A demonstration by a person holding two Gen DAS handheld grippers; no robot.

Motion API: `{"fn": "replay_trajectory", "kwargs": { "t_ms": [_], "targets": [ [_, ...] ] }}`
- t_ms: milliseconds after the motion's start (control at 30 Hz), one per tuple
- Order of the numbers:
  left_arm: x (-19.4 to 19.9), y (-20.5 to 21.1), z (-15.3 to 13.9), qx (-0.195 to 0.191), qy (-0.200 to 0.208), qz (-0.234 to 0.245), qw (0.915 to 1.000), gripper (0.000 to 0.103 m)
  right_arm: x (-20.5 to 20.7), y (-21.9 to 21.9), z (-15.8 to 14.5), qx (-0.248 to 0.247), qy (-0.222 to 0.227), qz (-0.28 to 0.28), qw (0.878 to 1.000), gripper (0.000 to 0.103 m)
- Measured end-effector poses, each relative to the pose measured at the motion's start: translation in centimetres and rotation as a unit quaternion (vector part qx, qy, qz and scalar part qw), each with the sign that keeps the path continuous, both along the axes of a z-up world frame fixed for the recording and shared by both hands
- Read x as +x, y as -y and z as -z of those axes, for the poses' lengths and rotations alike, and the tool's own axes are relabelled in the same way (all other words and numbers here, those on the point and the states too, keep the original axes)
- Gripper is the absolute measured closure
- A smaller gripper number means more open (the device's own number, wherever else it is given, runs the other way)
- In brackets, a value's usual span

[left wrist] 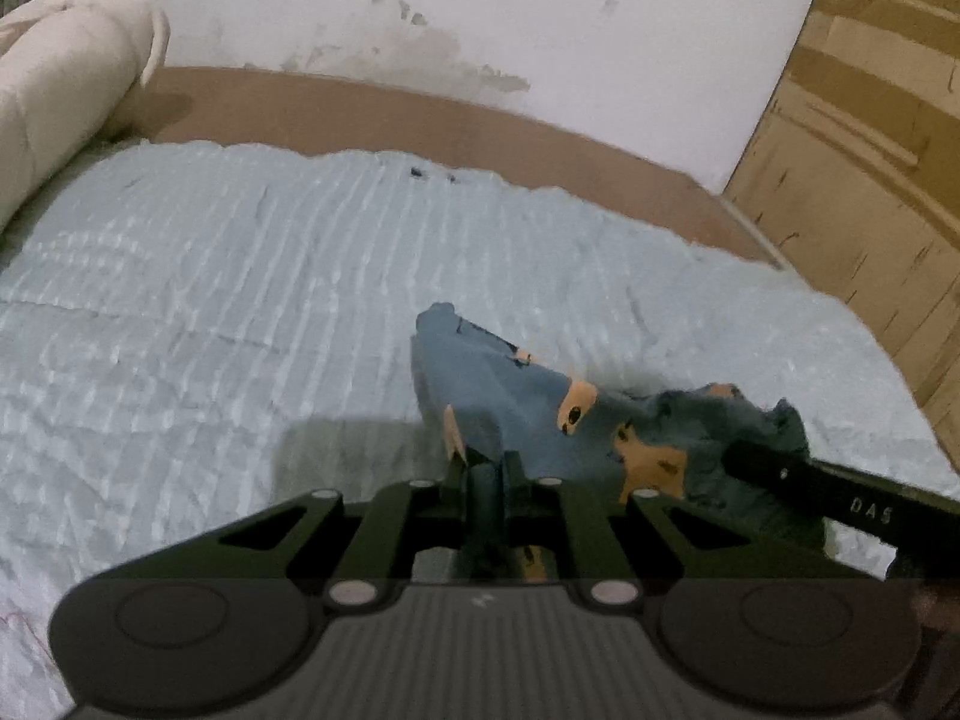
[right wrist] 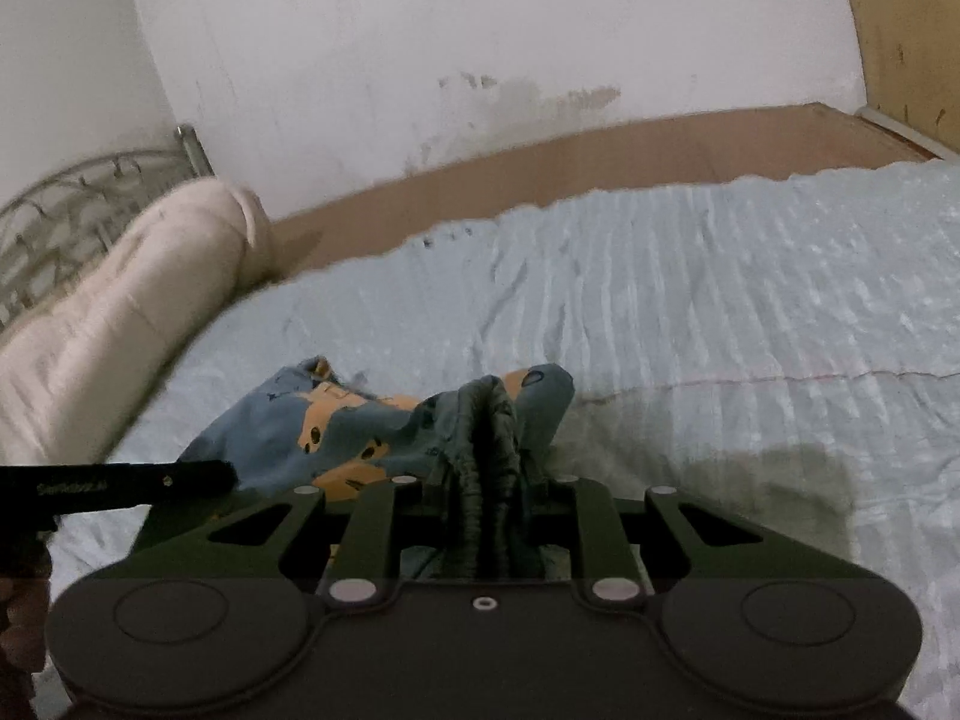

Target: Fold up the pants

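The pants (left wrist: 498,384) are small and blue with orange patches, bunched and partly lifted over a light blue bedspread (left wrist: 210,300). My left gripper (left wrist: 486,462) is shut on a fold of blue fabric at the left end of the bunch. In the right wrist view, my right gripper (right wrist: 489,468) is shut on the gathered dark waistband of the pants (right wrist: 336,426), which drape to its left. Each gripper's black finger shows at the edge of the other's view: the right gripper (left wrist: 780,468) and the left gripper (right wrist: 150,480).
A rolled cream blanket (left wrist: 60,90) lies along the left side of the bed. A brown bed board (left wrist: 420,114) and a stained white wall lie beyond. A wooden wardrobe (left wrist: 870,150) stands at the right, a metal headboard (right wrist: 60,210) at the far left.
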State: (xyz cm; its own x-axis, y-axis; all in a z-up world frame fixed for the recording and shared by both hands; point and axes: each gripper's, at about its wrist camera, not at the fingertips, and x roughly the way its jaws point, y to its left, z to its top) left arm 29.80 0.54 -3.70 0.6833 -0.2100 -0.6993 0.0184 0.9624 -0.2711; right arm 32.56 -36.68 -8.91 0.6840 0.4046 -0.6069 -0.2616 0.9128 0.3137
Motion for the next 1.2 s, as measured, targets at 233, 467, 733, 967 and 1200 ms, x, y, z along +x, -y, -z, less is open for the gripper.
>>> {"fn": "replay_trajectory", "kwargs": {
  "t_ms": [233,467,733,967,1200],
  "targets": [
    [-0.3,0.4,0.0,0.013,-0.002,-0.001,0.9999,0.078,-0.2,-0.2,0.6,-0.015,0.0,0.002,1.0,0.072],
    [-2.0,0.4,-1.6,0.033,0.01,-0.023,0.9991,0.017,-2.4,0.0,-0.5,-0.059,0.024,0.038,0.997,0.035],
    [-7.6,1.0,-6.0,0.077,0.078,-0.033,0.9935,0.0,-8.7,1.2,-4.3,-0.049,0.092,0.056,0.993,0.001],
    [-13.6,2.3,-8.5,0.127,0.128,-0.034,0.983,0.0,-15.2,2.2,-7.3,-0.036,0.136,0.06,0.988,0.001],
    [-19.1,3.4,-8.4,0.136,0.15,-0.002,0.9793,0.0,-22.1,2.6,-7.5,-0.038,0.145,0.064,0.987,0.001]
  ]
}}
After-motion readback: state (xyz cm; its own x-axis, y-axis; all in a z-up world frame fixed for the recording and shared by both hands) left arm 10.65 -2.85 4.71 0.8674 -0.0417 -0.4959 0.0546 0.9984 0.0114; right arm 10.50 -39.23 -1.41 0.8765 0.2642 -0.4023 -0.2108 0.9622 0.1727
